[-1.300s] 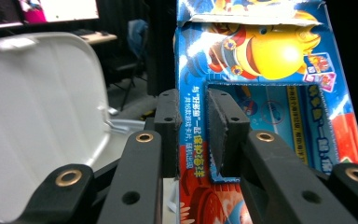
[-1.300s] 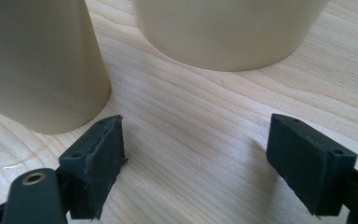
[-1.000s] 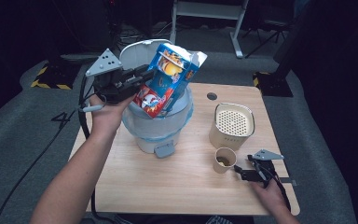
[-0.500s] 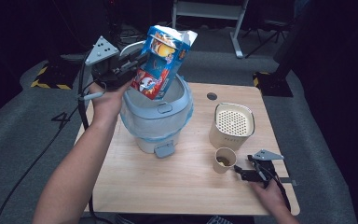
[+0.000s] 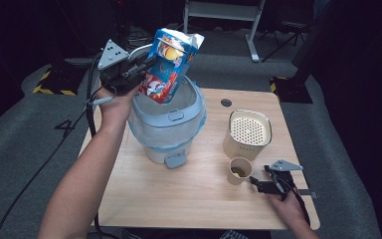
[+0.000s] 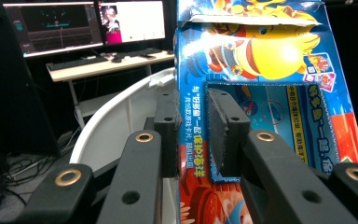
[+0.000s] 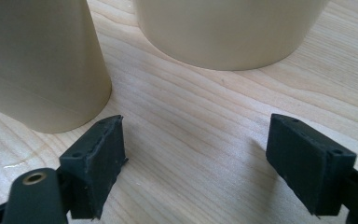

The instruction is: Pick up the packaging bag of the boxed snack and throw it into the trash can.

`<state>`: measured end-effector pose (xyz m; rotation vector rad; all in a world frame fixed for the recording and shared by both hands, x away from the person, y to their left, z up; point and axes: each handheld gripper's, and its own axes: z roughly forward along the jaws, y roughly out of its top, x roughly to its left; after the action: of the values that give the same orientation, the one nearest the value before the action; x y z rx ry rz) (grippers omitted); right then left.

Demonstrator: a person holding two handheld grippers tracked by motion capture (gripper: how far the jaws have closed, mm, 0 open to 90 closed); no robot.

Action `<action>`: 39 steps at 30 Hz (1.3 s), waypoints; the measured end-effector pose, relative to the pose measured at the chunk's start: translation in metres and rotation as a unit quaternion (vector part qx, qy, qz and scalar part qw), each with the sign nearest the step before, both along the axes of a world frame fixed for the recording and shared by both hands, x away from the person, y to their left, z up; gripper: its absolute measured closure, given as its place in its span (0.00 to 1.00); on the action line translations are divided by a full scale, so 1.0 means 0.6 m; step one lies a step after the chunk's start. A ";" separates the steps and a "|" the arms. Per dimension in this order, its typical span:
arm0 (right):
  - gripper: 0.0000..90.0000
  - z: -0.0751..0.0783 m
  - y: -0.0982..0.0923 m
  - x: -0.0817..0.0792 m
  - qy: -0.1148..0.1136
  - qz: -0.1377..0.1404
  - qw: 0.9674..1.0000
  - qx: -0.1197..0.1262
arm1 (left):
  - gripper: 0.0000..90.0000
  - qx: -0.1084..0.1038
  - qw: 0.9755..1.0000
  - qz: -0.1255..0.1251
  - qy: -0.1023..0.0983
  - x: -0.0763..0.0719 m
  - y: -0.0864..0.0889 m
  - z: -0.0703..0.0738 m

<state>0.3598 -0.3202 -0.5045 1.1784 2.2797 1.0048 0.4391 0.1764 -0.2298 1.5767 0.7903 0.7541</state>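
On the blue carton (image 6: 261, 84), in the left gripper view, a vertical line of white Chinese characters runs down the narrow side panel between the jaws; the glyphs are turned sideways and I cannot read them with certainty. At about three o'clock from it, a yellow strip carries a further column of small characters, too small to read. The cream perforated canister (image 5: 247, 134), in the high view, bears a faint line of lettering low on its front, too blurred to make out.
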 end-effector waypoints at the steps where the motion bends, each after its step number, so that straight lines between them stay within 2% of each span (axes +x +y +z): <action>1: 0.21 0.000 0.000 0.000 0.000 0.000 1.000 0.000 | 0.83 0.002 1.000 0.000 0.001 0.002 0.000 -0.001; 15: 0.21 0.000 0.000 0.000 0.000 0.000 1.000 0.000 | 0.83 0.020 1.000 0.003 0.016 0.017 -0.012 -0.017; 21: 0.21 0.000 0.000 0.000 0.000 0.000 1.000 0.000 | 0.81 0.032 0.999 0.004 0.038 0.022 -0.015 -0.021; 24: 0.21 0.000 0.000 0.000 0.000 0.000 1.000 0.000 | 0.76 0.038 0.998 -0.001 0.054 0.022 -0.017 -0.022; 26: 0.21 0.000 0.000 0.000 0.000 0.000 1.000 0.000 | 0.66 0.043 0.997 -0.006 0.066 0.021 -0.018 -0.022; 28: 0.21 0.000 0.000 0.000 0.000 0.000 1.000 0.000 | 0.59 0.050 0.996 -0.008 0.069 0.019 -0.019 -0.022; 34: 0.21 0.000 0.000 0.000 0.000 0.000 1.000 0.000 | 0.55 0.056 0.995 -0.037 0.070 0.003 -0.011 -0.018; 39: 0.21 0.000 0.000 0.000 0.000 0.000 1.000 0.000 | 0.55 0.066 0.992 -0.077 0.069 -0.021 -0.004 -0.013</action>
<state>0.3598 -0.3202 -0.5045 1.1784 2.2797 1.0049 0.4265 0.1738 -0.2378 1.8016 0.7217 0.5995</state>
